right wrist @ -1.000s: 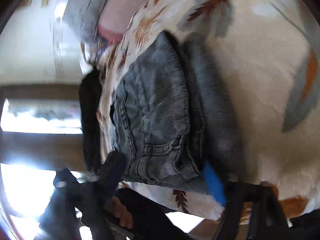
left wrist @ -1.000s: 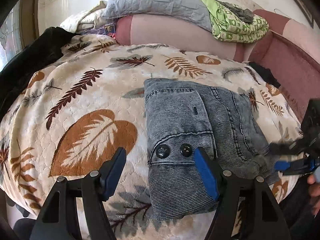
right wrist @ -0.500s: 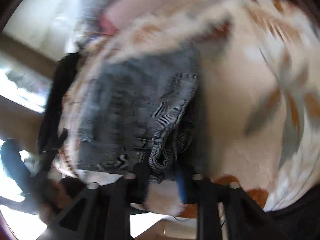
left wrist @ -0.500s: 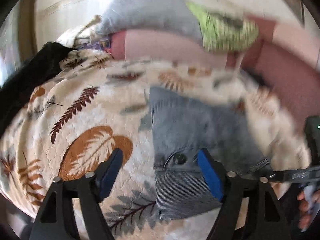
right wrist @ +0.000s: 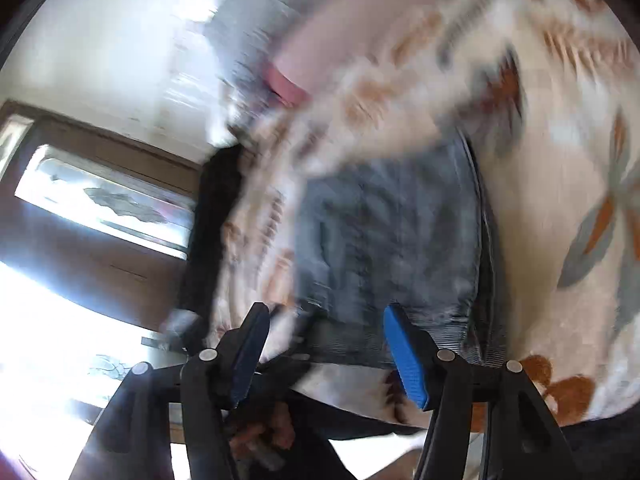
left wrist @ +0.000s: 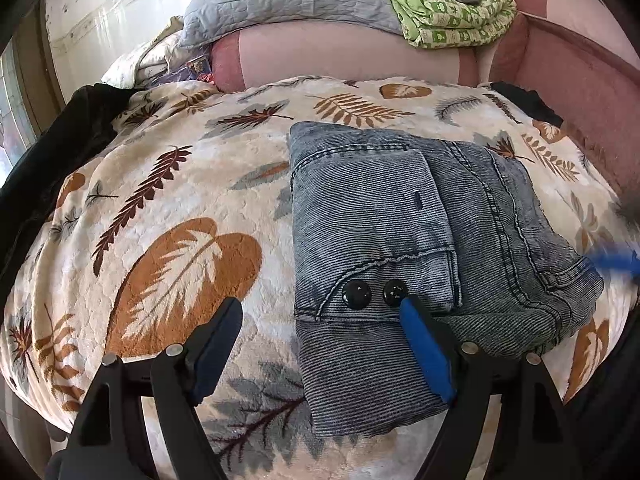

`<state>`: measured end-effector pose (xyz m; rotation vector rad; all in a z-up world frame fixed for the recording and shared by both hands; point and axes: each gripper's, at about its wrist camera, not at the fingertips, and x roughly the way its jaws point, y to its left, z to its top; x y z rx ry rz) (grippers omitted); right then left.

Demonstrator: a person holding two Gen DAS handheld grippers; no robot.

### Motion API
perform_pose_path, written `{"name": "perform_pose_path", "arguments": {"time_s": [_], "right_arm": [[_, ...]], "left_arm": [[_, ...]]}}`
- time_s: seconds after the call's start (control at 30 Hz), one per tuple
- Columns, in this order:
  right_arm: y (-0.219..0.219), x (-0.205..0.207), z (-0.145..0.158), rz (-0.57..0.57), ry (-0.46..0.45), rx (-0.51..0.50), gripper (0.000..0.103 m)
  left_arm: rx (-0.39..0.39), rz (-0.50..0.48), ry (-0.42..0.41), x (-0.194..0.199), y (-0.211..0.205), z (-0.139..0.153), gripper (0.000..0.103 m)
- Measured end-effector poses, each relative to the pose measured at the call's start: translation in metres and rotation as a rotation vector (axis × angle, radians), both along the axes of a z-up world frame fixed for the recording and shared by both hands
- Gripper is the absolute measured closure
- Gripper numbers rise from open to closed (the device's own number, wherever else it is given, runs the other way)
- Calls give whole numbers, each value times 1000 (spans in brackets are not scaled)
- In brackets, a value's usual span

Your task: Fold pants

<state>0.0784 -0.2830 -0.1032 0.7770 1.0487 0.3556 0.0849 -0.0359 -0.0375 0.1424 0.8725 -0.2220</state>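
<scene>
Folded grey-blue denim pants (left wrist: 420, 240) lie on a leaf-print blanket (left wrist: 160, 208), two black buttons facing up. My left gripper (left wrist: 320, 320) hovers low over their near left edge. Its jaws are opening, that edge lies between the fingers, and the pads do not press on it. In the blurred right wrist view, the pants (right wrist: 388, 240) sit just beyond my right gripper (right wrist: 328, 344). Its jaws are opening too, with the pants' near hem in the gap but not pinched. A blurred blue fingertip (left wrist: 612, 260) of the right gripper shows at the pants' right corner.
A grey quilted pillow (left wrist: 296, 4) and a green patterned cloth (left wrist: 452, 12) rest on a pink bolster (left wrist: 340, 56) at the back. Black fabric (left wrist: 60, 140) hangs over the blanket's left side. A bright window (right wrist: 100, 208) and a hand (right wrist: 260, 432) show in the right view.
The right gripper was pinching a bunched corner of the pants half a second ago; its jaws have spread and let go. The left jaws have widened a little.
</scene>
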Motion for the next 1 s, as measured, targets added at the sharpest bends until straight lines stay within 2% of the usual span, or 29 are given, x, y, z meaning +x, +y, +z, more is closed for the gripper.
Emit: {"name": "perform_pose_path", "arguments": {"time_s": [0.03, 0.07, 0.1, 0.13, 0.2, 0.23, 0.27, 0.3, 0.33, 0.37, 0.4, 0.47, 0.53, 0.57, 0.6, 0.63, 0.67, 0.7, 0.73, 0.77, 0.83, 0.9, 0.97, 1.0], "right_arm": [[-8, 1, -22, -17, 39, 44, 79], [-15, 0, -27, -51, 44, 48, 94], [-20, -3, -27, -56, 51, 62, 99], [-21, -4, -24, -50, 47, 63, 99], [-16, -5, -21, -21, 43, 9, 98], [-12, -3, -18, -13, 42, -14, 98], [-6, -1, -13, -4, 44, -40, 98], [-1, 2, -8, 3, 48, -68, 98], [2, 1, 1, 0, 40, -104, 96], [6, -2, 18, -8, 3, -162, 93], [9, -2, 29, -11, -26, -187, 86], [23, -7, 60, -6, -124, -194, 70], [43, -7, 80, 37, -223, -219, 42], [54, -6, 80, 66, -239, -244, 38], [62, -2, 69, 100, -220, -270, 38], [71, 6, 50, 130, -164, -303, 38], [74, 15, 13, 150, -52, -364, 39], [71, 11, 7, 146, -83, -351, 40], [71, 7, 17, 148, -111, -356, 40], [72, 7, 27, 162, -90, -359, 40], [68, 9, 46, 154, -90, -340, 39], [66, 18, 74, 144, -145, -352, 39], [66, 35, 99, 133, -199, -326, 39], [72, 50, 109, 127, -225, -326, 39]], "left_arm": [[-16, -10, 16, 1, 2, 2, 21], [-30, -8, 28, 1, 6, 8, 21], [-59, 2, 27, 0, 11, 17, 22], [-120, 18, -2, -5, 17, 31, 22], [-191, 15, -52, -10, 20, 49, 22], [-170, 2, -66, -11, 15, 52, 21], [-114, -9, -57, -11, 6, 47, 21], [-37, -31, -19, -9, -5, 34, 21], [66, -79, 55, -7, -20, 6, 21], [77, -83, 19, -11, -21, -2, 19], [52, -68, -34, -16, -19, -2, 19], [26, -50, -7, -14, -15, 1, 19], [11, -48, 12, -10, -14, 1, 18], [17, -54, 6, -10, -14, 1, 18], [18, -60, 3, -11, -14, 1, 18], [13, -60, 6, -9, -12, 2, 18], [-3, -62, 18, -8, -10, 2, 18], [-23, -72, 42, -6, -8, 4, 18], [-59, -71, 46, -6, -3, 11, 18], [-85, -62, 28, -8, 1, 16, 18], [-149, -20, -52, -14, 15, 33, 18], [-129, -2, -44, -9, 18, 29, 18], [-66, -18, 58, 2, 11, 3, 18], [-60, -9, 53, 2, 11, -4, 17]]}}
